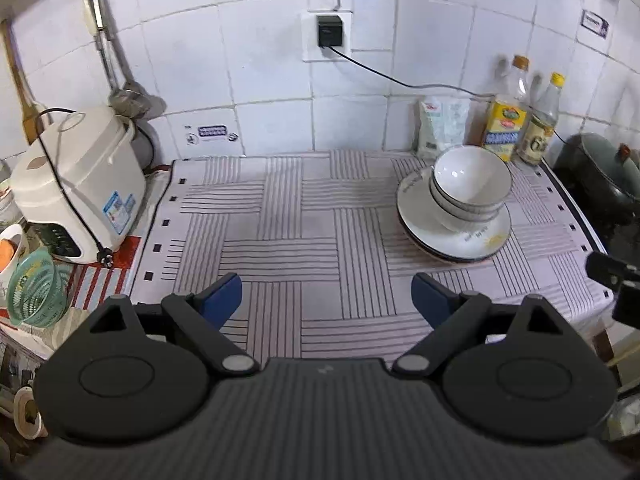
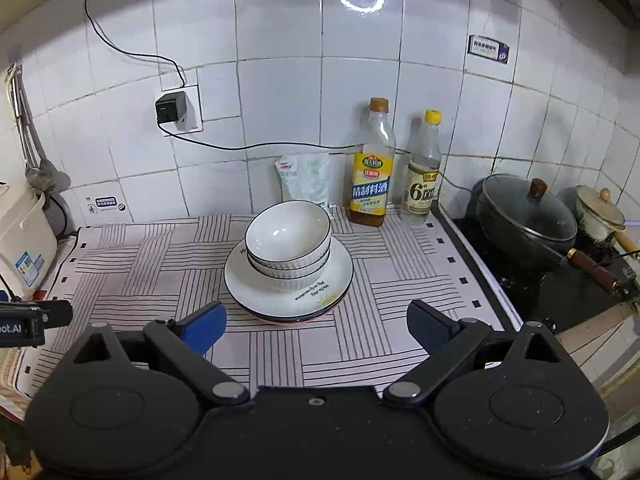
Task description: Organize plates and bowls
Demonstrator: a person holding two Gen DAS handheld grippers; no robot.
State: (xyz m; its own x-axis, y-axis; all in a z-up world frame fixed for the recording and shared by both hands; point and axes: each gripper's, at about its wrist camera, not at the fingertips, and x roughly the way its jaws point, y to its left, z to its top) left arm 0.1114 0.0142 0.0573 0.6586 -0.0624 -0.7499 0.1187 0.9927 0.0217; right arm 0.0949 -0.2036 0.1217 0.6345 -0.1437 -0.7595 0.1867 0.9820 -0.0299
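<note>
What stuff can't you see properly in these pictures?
- Plates, right wrist view: how many are stacked; the bowls and top plate cover them.
- Pot, left wrist view: cut off by the picture edge.
- Wall sticker, right wrist view: writing too small.
- Rice cooker, right wrist view: cut off at the edge.

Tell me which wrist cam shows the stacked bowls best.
Right wrist: the stacked bowls sit near centre on the plates, rims and ribbed sides clear. Left wrist shows the same stack off to the right, smaller and more distorted.
</note>
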